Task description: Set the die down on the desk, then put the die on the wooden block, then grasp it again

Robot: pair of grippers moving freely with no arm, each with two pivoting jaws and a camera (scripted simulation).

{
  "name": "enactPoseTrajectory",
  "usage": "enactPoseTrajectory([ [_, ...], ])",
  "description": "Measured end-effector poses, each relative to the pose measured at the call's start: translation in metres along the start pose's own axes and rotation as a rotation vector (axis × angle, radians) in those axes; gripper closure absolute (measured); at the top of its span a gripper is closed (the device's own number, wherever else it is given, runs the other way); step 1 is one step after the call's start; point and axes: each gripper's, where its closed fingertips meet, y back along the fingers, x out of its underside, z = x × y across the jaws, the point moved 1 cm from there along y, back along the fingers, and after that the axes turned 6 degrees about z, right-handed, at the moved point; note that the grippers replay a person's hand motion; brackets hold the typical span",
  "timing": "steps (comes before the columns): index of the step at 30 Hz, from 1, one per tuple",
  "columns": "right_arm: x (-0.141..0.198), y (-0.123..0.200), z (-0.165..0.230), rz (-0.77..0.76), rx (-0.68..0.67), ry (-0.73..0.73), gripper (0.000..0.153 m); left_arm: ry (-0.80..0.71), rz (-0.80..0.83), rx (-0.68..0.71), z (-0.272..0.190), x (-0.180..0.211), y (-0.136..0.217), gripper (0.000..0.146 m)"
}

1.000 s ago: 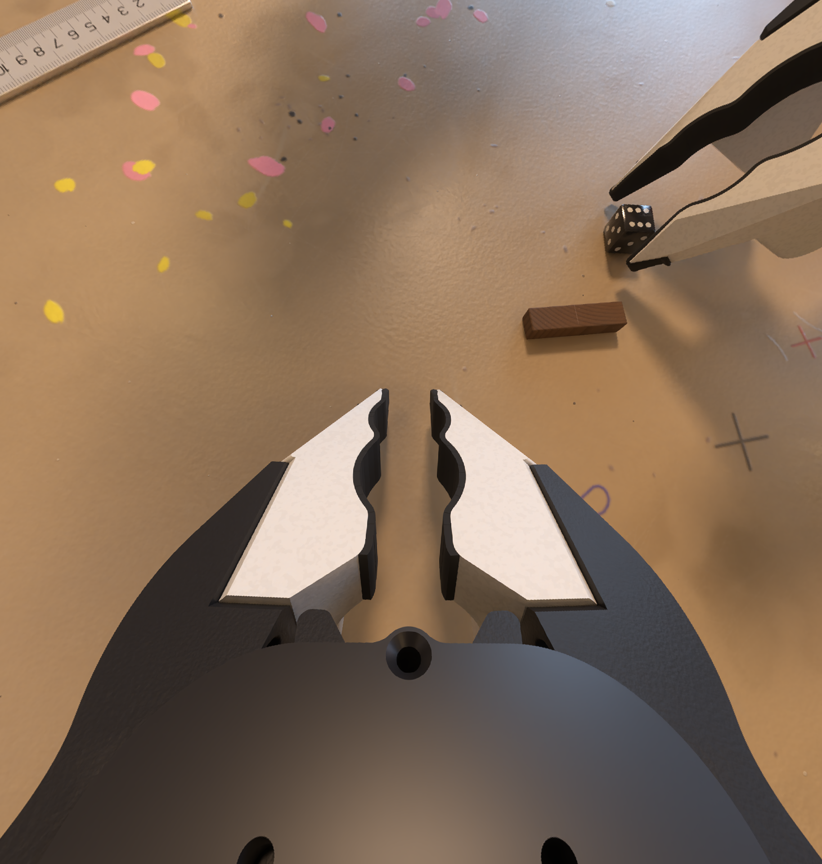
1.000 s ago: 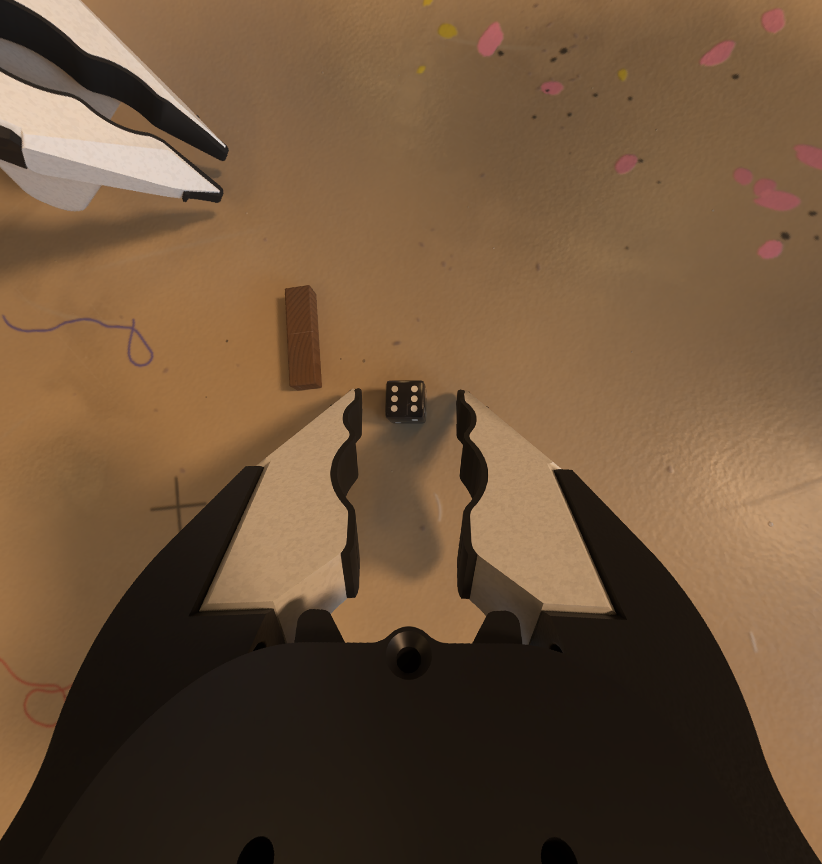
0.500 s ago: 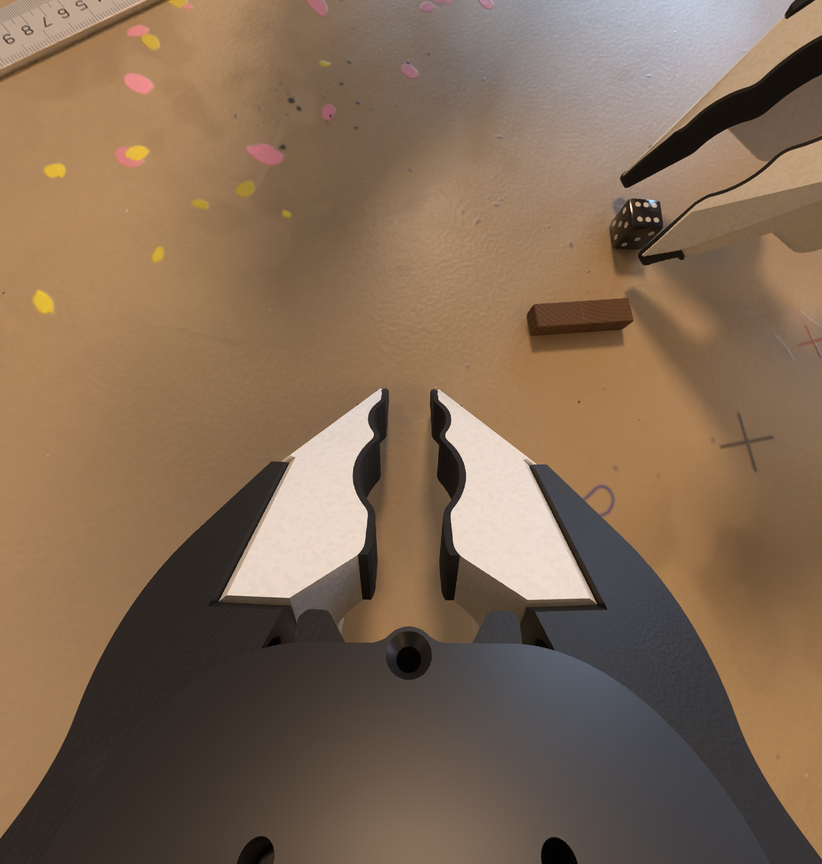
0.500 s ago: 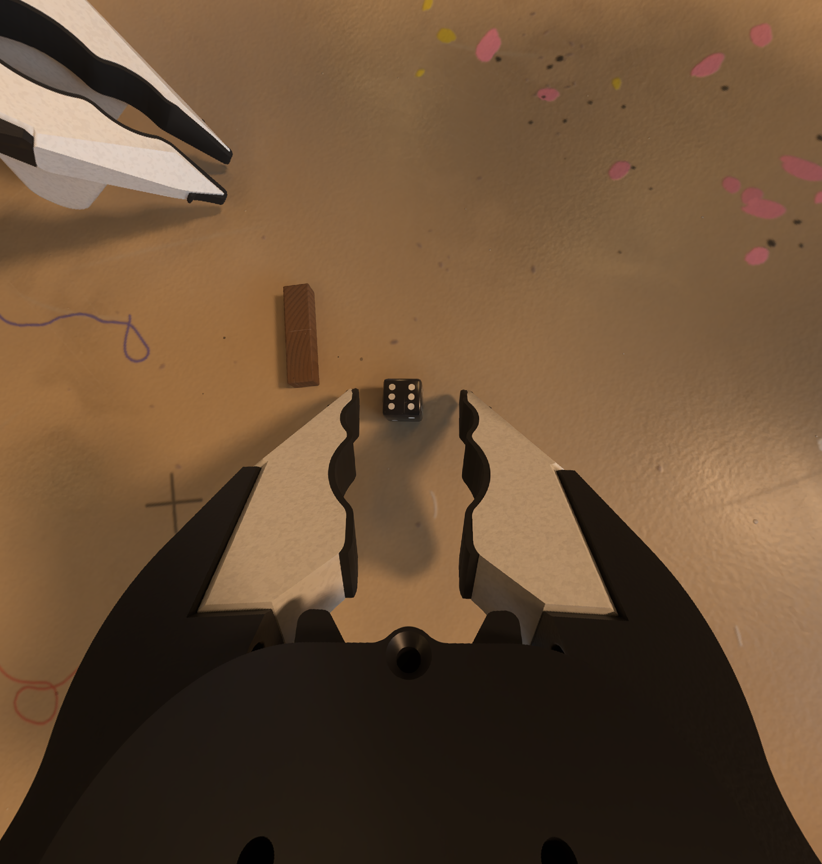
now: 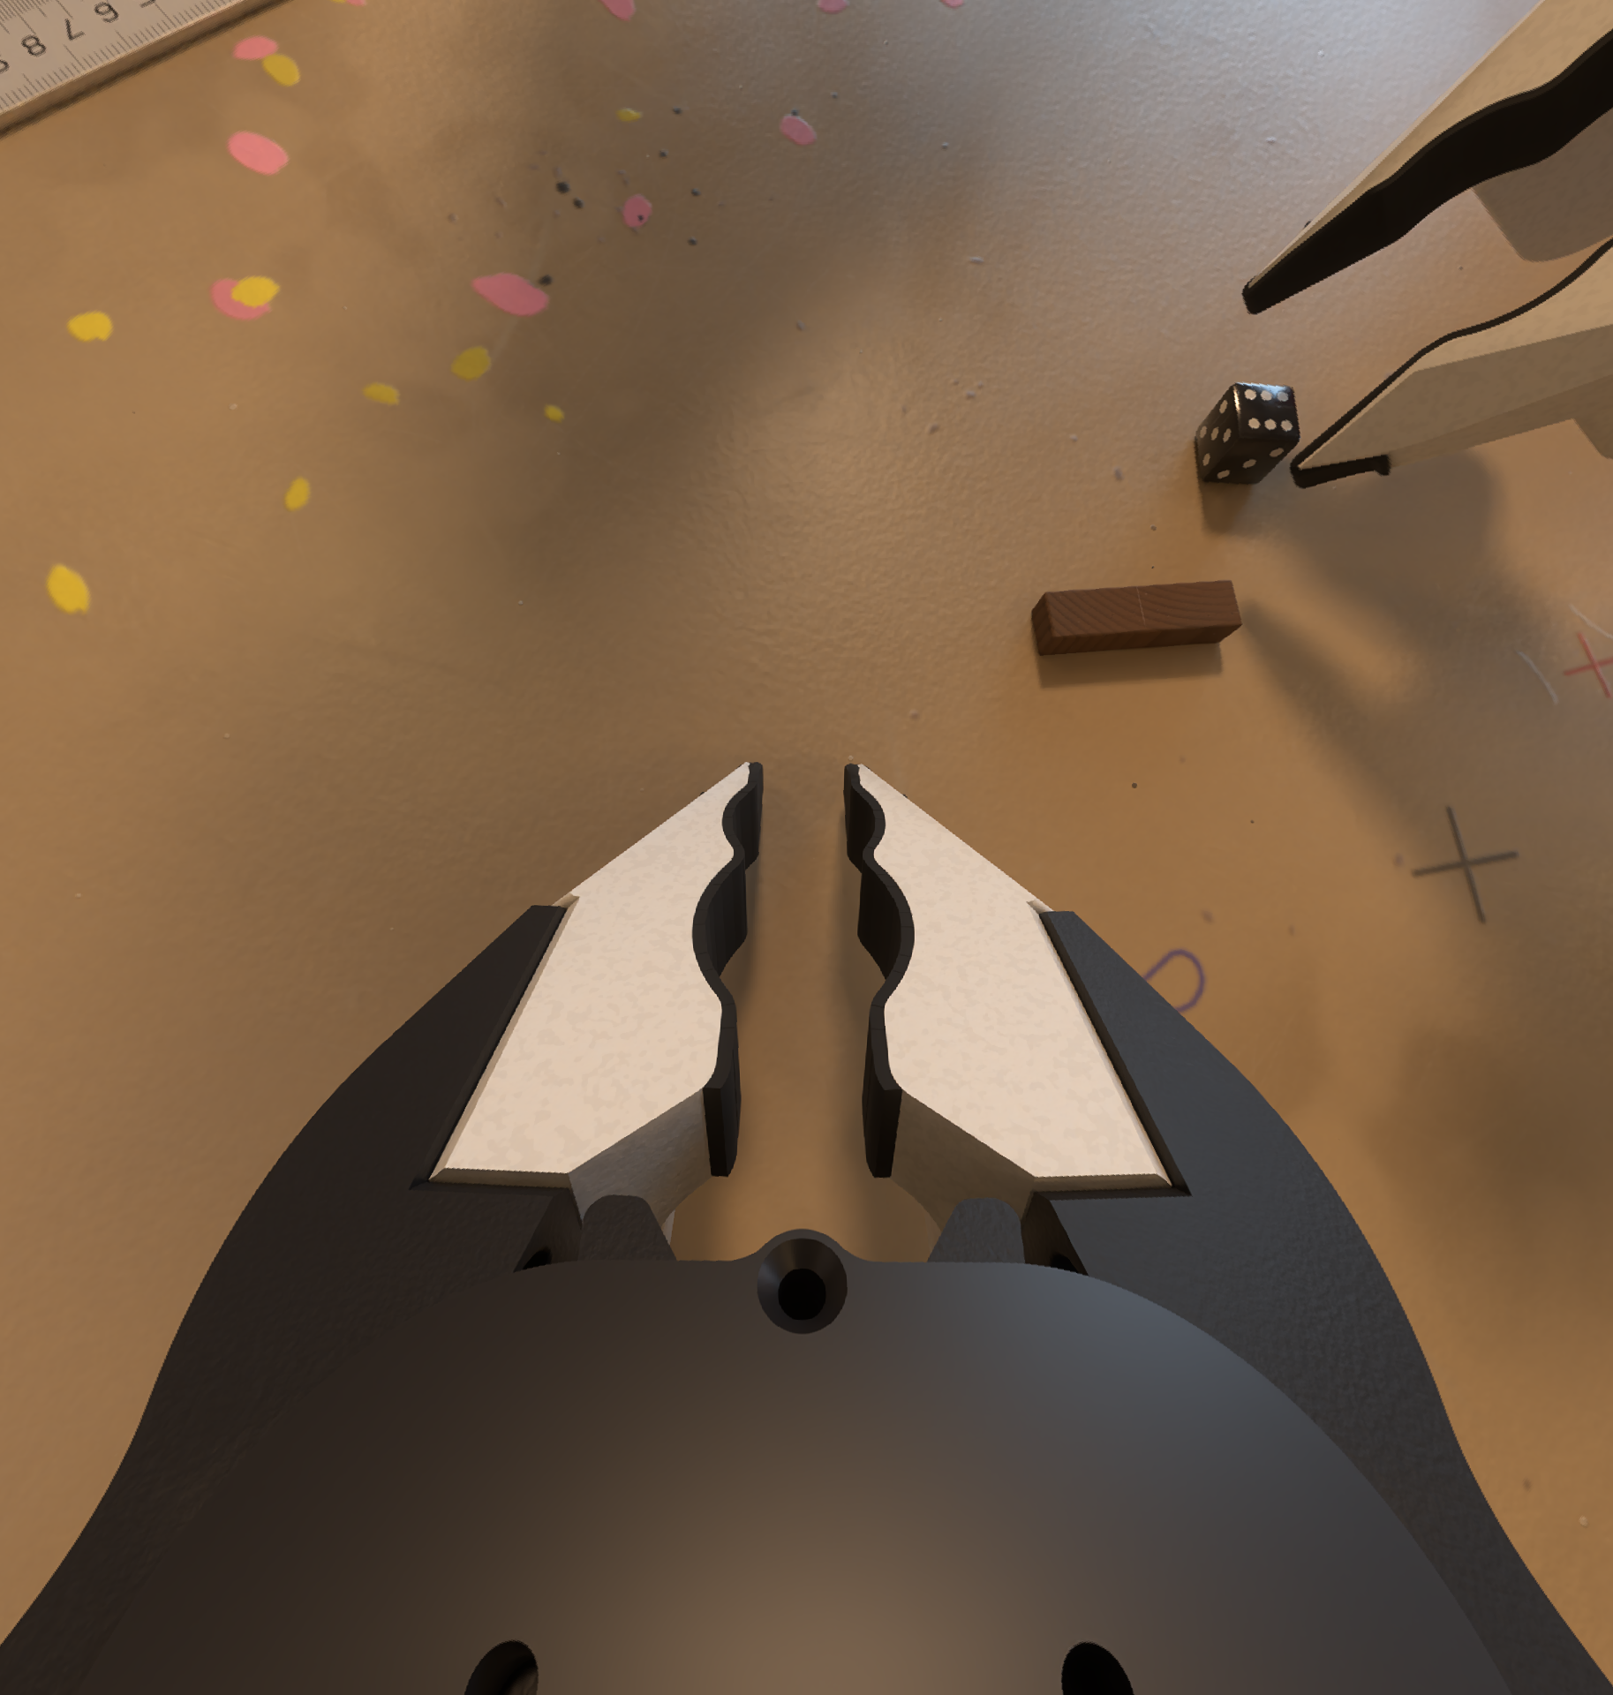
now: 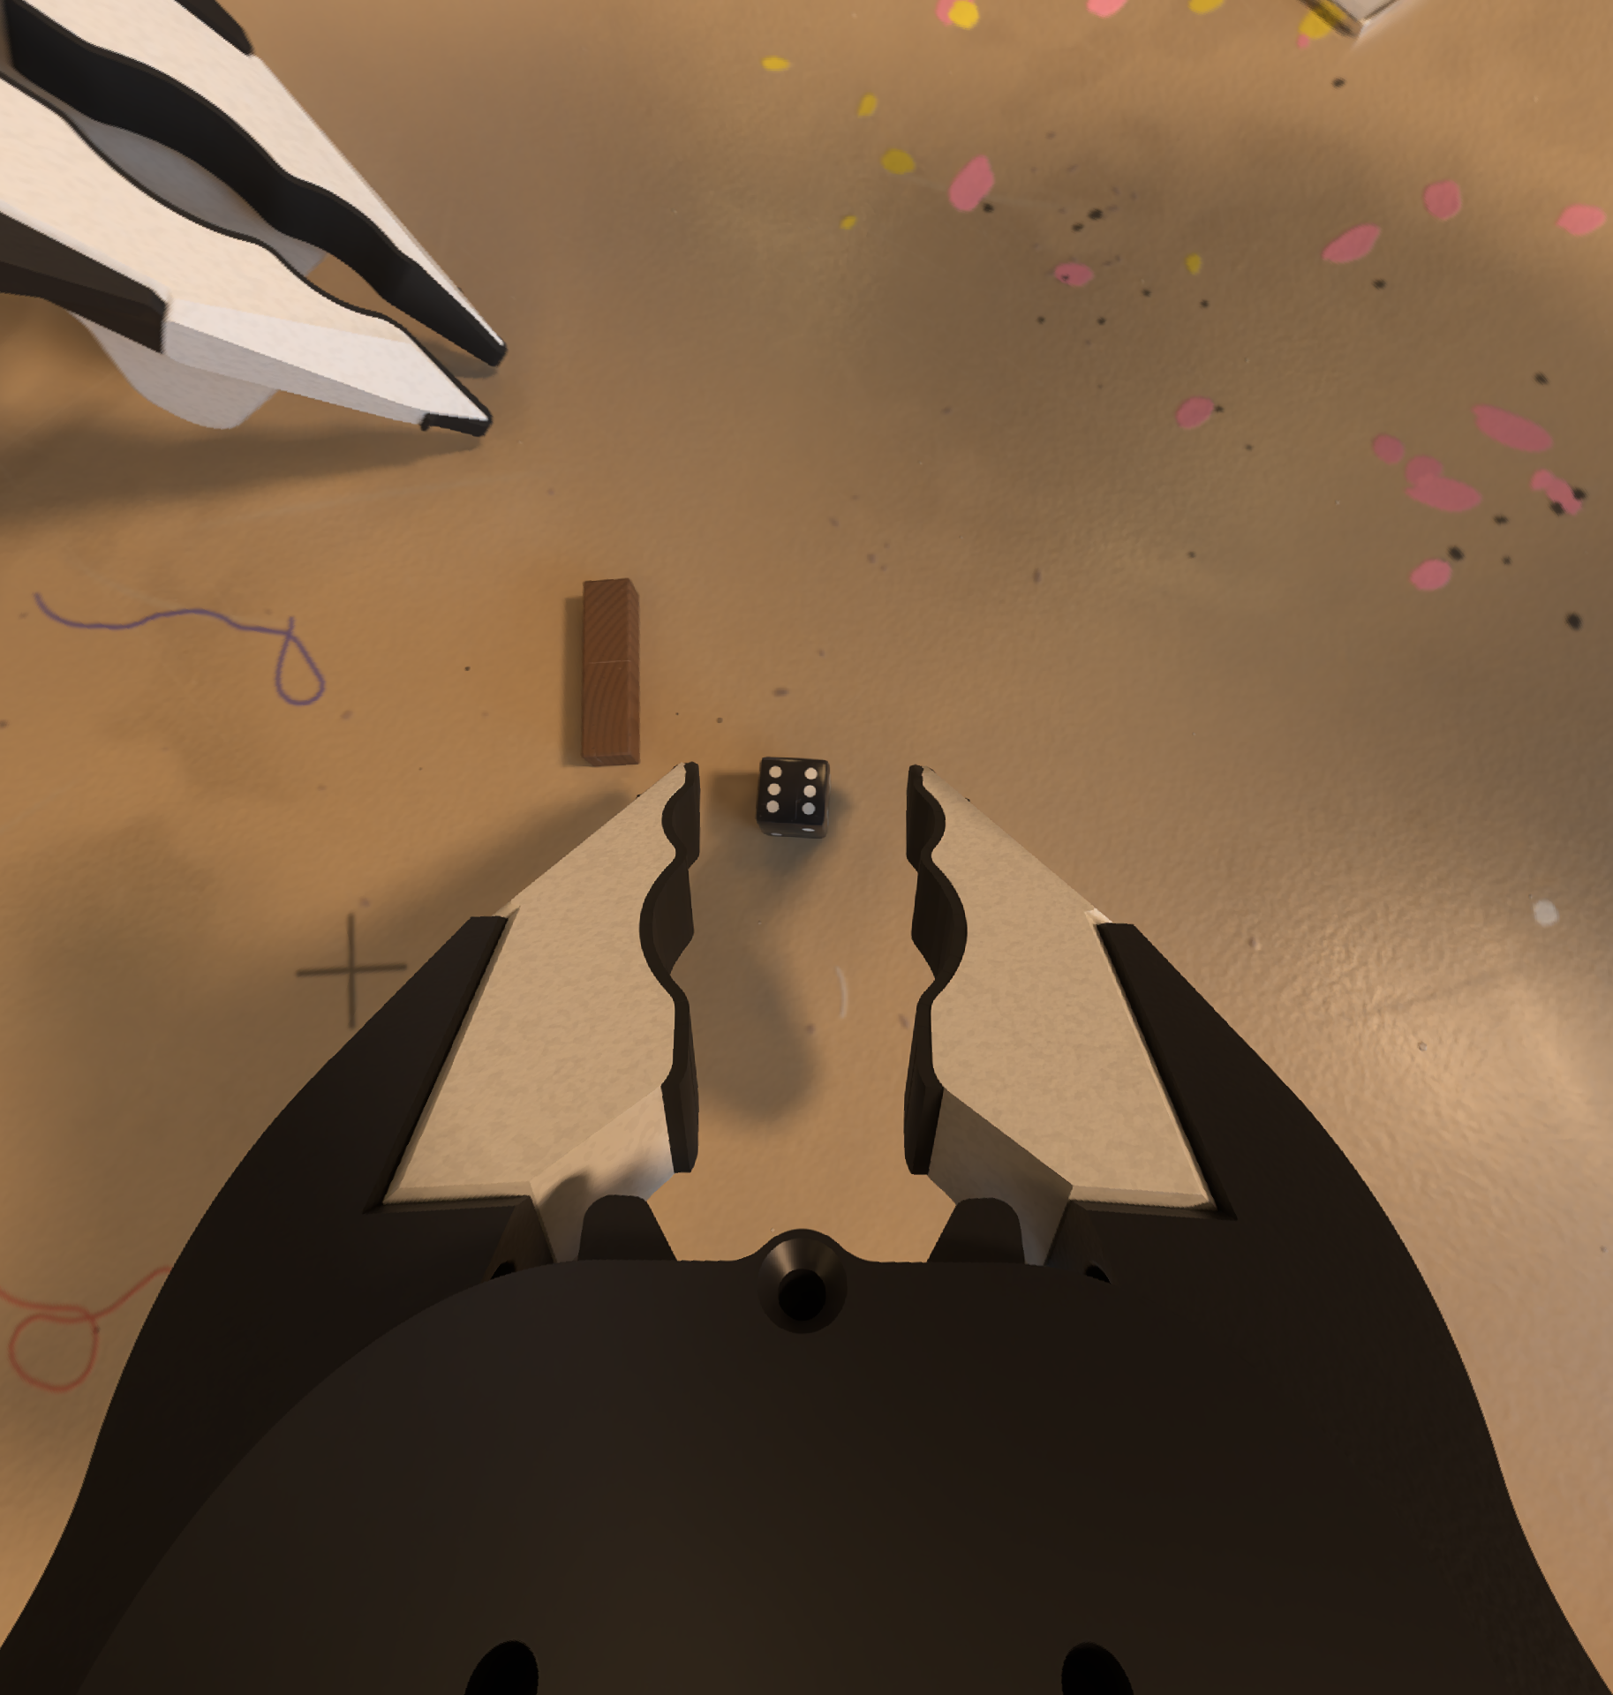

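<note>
A black die [image 6: 793, 796] with white pips rests on the tan desk [image 6: 1105, 734]. It lies between the tips of my right gripper [image 6: 801, 775], a little left of centre and touching neither finger. That gripper is open and empty. A small brown wooden block [image 6: 611, 670] lies flat just left of and beyond the die. In the left wrist view the die [image 5: 1245, 431] sits beyond the block [image 5: 1137, 616], with the right gripper [image 5: 1296, 383] over it. My left gripper [image 5: 802, 775] is empty, its fingers a narrow gap apart, well short of the block; it also shows in the right wrist view [image 6: 490, 390].
A pale ruler [image 5: 50, 64] lies at the far left corner. Pink and yellow paint spots [image 5: 509, 293] and dark specks dot the far desk. Pen crosses [image 5: 1463, 862] and scribbled loops [image 6: 298, 660] mark the surface near the block.
My right gripper's fingers have spread a little wider and drawn back from the die, which stays on the desk. My left gripper has shifted slightly; the ruler has slid toward the frame edge.
</note>
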Motion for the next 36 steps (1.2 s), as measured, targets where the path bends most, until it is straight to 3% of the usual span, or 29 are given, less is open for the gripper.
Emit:
enactPoseTrajectory([
  [8,0.004,-0.003,0.006,0.035,-0.031,0.035,0.109,-0.002,-0.003,0.009,-0.001,0.000,0.000,0.129],
  [21,0.008,-0.013,0.003,0.067,-0.018,-0.003,0.136,-0.007,-0.055,0.115,-0.017,-0.009,-0.001,0.127],
  [27,0.001,-0.013,0.007,0.032,-0.039,-0.014,0.136,-0.043,-0.044,0.201,-0.035,-0.018,-0.002,0.126],
  [32,-0.019,-0.012,0.035,-0.049,-0.140,-0.025,0.136,0.001,-0.028,0.278,-0.040,-0.026,-0.001,0.122],
  [36,-0.021,-0.020,0.047,-0.020,-0.111,0.023,0.136,0.036,-0.015,0.322,-0.041,-0.027,-0.005,0.120],
])
